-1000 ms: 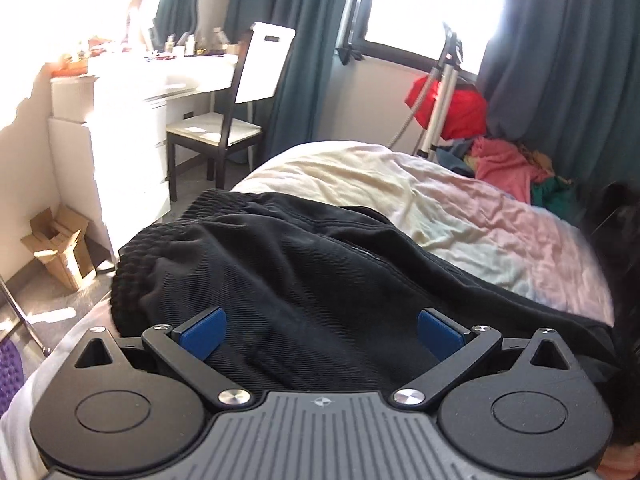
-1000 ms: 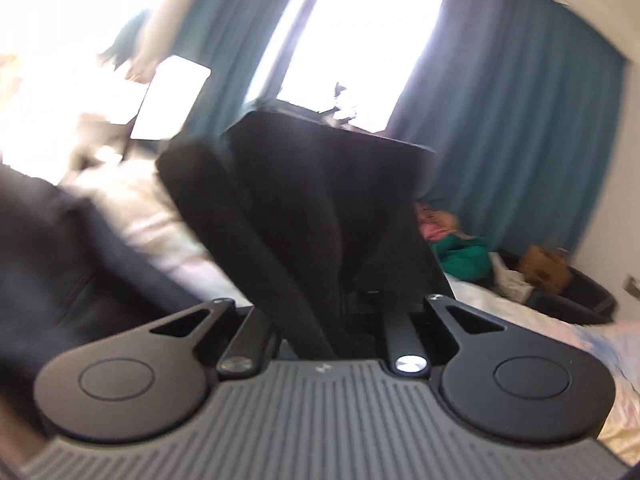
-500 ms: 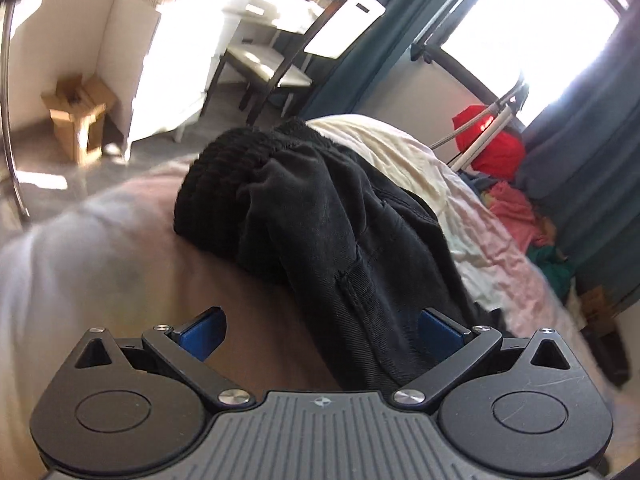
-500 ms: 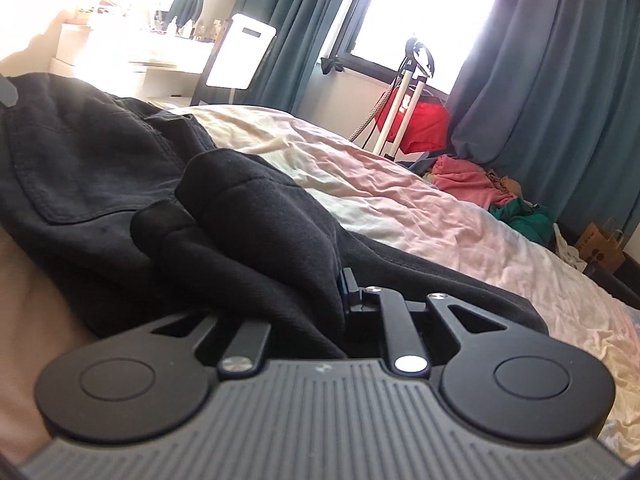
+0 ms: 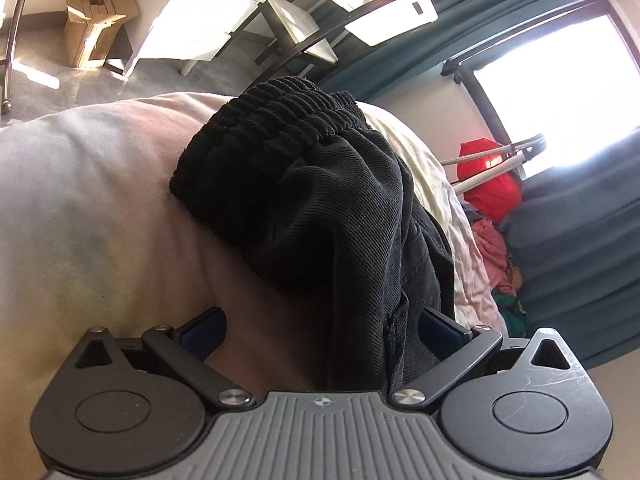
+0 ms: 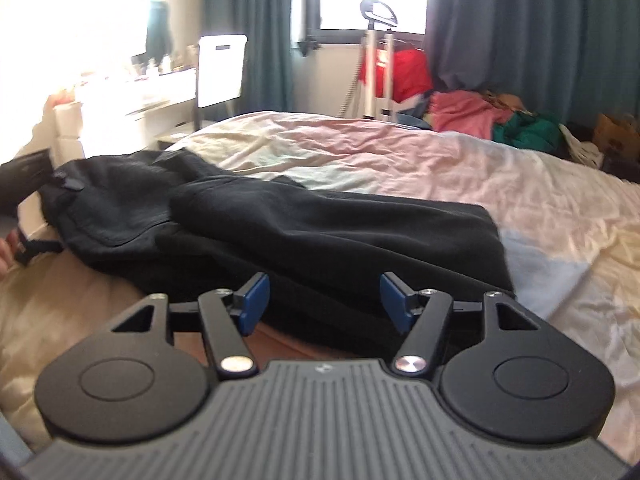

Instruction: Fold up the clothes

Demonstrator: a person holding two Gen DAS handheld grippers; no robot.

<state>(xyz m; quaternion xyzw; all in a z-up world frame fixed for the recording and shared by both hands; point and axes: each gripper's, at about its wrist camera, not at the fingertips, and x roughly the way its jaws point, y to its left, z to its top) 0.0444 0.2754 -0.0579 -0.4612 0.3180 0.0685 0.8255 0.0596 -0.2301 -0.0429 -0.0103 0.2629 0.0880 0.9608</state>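
Black trousers (image 6: 304, 220) lie on the bed, one leg laid over the other. In the left wrist view their ribbed waistband (image 5: 276, 120) bunches up on the sheet and the dark cloth (image 5: 340, 240) runs down between my fingers. My left gripper (image 5: 322, 330) is open, with cloth lying between its blue pads. My right gripper (image 6: 324, 300) is open and empty, just in front of the trousers' near edge. The left gripper shows as a dark shape at the far left of the right wrist view (image 6: 24, 180).
The bed (image 6: 460, 160) has a pale pink and cream sheet. A chair (image 6: 220, 72) and white dresser (image 6: 132, 100) stand at the left. A tripod (image 6: 376, 60), a red bag (image 6: 408, 72) and a pile of clothes (image 6: 480, 116) lie beyond the bed by the curtains.
My right gripper has opened and let go of the trouser leg, which now lies flat on the bed. My left gripper has tilted and shifted toward the waistband.
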